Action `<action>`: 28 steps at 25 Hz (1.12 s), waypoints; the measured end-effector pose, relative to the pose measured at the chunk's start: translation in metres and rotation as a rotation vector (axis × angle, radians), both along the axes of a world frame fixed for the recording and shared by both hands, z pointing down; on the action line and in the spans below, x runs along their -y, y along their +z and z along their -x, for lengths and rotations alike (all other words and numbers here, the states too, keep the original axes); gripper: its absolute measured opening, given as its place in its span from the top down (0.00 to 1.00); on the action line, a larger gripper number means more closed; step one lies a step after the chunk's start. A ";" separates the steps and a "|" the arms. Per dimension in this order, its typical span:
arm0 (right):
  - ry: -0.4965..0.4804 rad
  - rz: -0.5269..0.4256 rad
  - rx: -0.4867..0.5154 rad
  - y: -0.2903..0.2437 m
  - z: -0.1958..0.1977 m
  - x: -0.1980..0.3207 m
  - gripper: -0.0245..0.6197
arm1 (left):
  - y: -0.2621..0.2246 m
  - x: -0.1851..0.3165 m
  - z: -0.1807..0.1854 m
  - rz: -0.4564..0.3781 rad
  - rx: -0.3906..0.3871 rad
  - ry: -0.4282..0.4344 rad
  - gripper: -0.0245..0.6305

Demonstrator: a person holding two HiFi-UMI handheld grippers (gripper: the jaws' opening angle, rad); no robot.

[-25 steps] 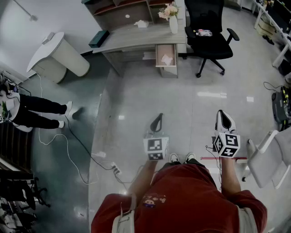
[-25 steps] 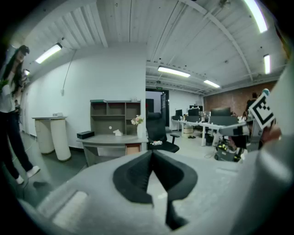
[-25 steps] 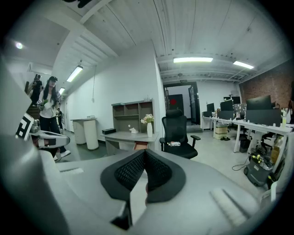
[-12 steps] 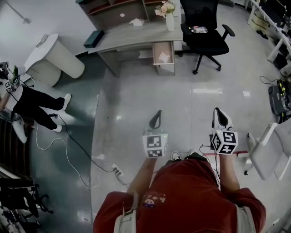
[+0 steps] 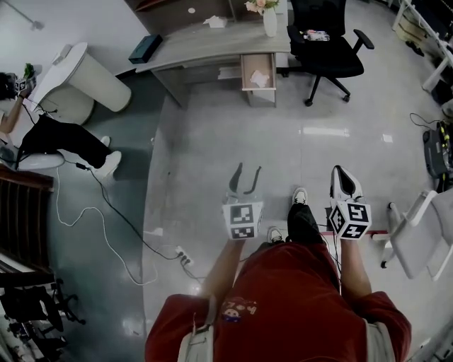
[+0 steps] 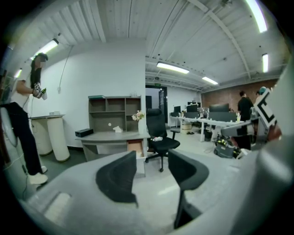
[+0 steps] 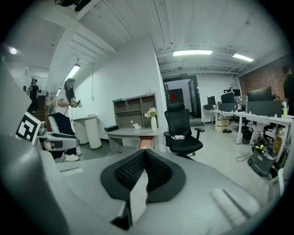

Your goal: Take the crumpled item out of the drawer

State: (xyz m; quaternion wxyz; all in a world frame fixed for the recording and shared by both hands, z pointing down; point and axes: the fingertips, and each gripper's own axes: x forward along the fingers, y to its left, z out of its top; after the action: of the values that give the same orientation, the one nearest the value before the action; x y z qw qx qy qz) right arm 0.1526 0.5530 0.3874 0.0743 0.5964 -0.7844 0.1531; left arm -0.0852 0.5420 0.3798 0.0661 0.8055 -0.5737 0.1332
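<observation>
Far ahead a grey desk has one drawer pulled open. A white crumpled item lies inside it. Both grippers hang over the bare floor, well short of the desk. My left gripper is open; its jaws have just been opening and nothing is between them. My right gripper is shut with nothing in it. In the left gripper view the drawer shows beyond the spread fingers. The right gripper view has the drawer just above the closed jaws.
A black office chair stands right of the drawer. A vase of flowers and a dark box sit on the desk. A white bin and a person are at the left. A cable and power strip lie on the floor.
The left gripper's jaws have gone from shut to open. Both grippers have moved toward the desk, and one foot has stepped forward between them. The person at the left has shifted.
</observation>
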 end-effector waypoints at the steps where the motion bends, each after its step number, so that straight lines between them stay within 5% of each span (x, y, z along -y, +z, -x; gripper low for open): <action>1: -0.002 0.000 0.003 0.003 -0.001 0.004 0.96 | 0.004 0.004 -0.001 0.005 0.002 -0.002 0.63; 28: -0.079 0.005 0.067 0.010 -0.085 0.254 0.96 | 0.007 0.232 -0.093 0.053 0.034 -0.070 0.62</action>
State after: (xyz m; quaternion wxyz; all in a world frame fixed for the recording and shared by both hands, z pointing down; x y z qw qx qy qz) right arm 0.2379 0.2988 0.3975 0.0552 0.5594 -0.8089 0.1720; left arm 0.0081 0.3098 0.3867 0.0824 0.7805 -0.5988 0.1596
